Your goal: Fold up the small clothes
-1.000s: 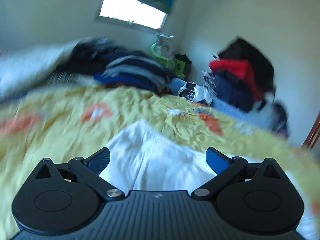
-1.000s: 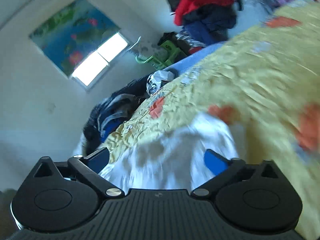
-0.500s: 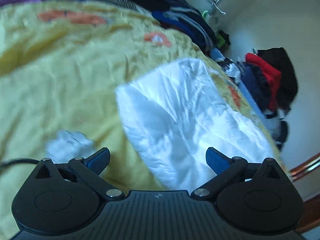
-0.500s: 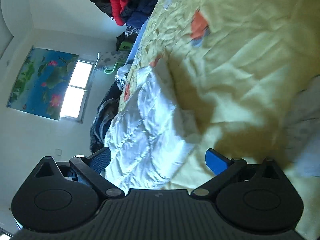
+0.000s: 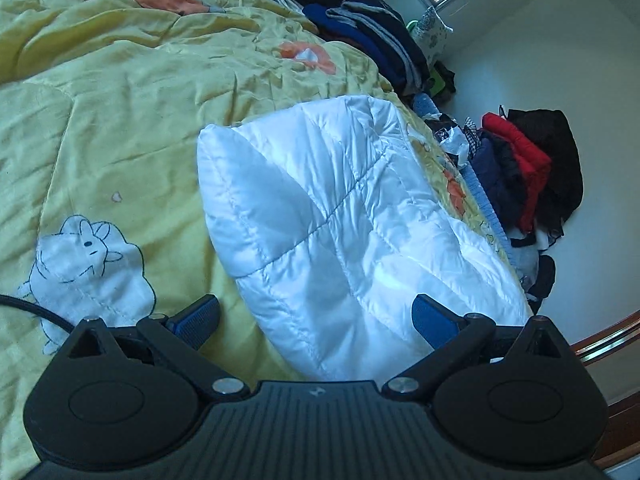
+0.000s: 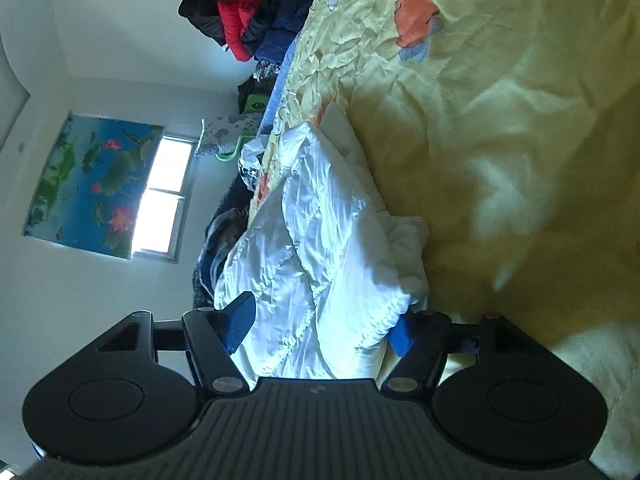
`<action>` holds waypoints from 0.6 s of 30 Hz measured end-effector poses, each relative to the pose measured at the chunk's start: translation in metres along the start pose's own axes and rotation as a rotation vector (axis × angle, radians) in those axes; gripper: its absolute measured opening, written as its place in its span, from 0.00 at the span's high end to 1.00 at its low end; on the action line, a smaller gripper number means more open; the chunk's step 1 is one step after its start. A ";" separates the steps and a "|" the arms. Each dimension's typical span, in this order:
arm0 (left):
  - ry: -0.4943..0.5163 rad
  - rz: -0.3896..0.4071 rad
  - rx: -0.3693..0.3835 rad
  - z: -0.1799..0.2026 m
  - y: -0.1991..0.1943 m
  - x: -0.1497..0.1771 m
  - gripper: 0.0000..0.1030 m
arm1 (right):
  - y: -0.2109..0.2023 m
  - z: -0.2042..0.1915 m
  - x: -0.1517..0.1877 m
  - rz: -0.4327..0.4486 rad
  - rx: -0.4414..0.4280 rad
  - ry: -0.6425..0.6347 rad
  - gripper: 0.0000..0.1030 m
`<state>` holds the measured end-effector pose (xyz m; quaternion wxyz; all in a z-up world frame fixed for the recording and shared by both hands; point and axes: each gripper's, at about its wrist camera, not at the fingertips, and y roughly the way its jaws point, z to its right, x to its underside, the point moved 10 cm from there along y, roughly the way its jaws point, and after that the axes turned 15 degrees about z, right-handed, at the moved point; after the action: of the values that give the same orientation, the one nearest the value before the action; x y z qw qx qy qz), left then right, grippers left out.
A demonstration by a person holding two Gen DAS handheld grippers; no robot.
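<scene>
A white quilted padded garment (image 5: 340,216) lies folded on the yellow bedspread (image 5: 120,92). My left gripper (image 5: 316,320) is open, its blue pads wide apart, with the garment's near end between them and untouched. In the right wrist view the same garment (image 6: 316,248) lies bunched, its near edge reaching between the fingers of my right gripper (image 6: 320,328). The right jaws stand apart around that edge; whether the pads press it is unclear.
A pile of dark folded clothes (image 5: 372,36) sits at the bed's far edge. A heap of red, navy and black jackets (image 5: 528,172) stands by the wall. A window (image 6: 160,196) and a lotus poster (image 6: 92,184) are on the wall. A wooden bed rail (image 5: 600,340) runs at right.
Both grippers swung down and closer to the white garment. The right gripper's fingers moved in around the garment's near edge. The views went from blurred to steady.
</scene>
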<state>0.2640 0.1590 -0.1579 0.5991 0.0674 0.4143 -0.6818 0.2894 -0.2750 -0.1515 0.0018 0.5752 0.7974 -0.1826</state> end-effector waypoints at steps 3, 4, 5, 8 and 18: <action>-0.023 0.004 -0.009 0.001 0.001 -0.001 0.01 | 0.001 0.002 0.000 0.007 0.010 -0.019 0.44; -0.028 0.006 -0.015 0.000 0.001 -0.002 0.03 | 0.001 0.002 0.000 0.011 0.015 -0.039 0.63; -0.022 0.012 -0.034 0.000 0.002 -0.003 0.10 | 0.002 0.002 0.002 0.011 0.017 -0.056 0.74; 0.059 -0.040 -0.091 -0.002 0.011 0.002 0.67 | 0.001 0.004 0.003 0.015 0.014 -0.060 0.81; 0.161 -0.019 -0.006 0.023 -0.017 -0.006 0.88 | -0.020 -0.029 -0.008 0.039 -0.057 -0.184 0.87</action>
<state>0.2605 0.1483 -0.1315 0.5576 0.1161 0.4638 -0.6786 0.2794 -0.2790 -0.1174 0.0950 0.5712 0.7873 -0.2121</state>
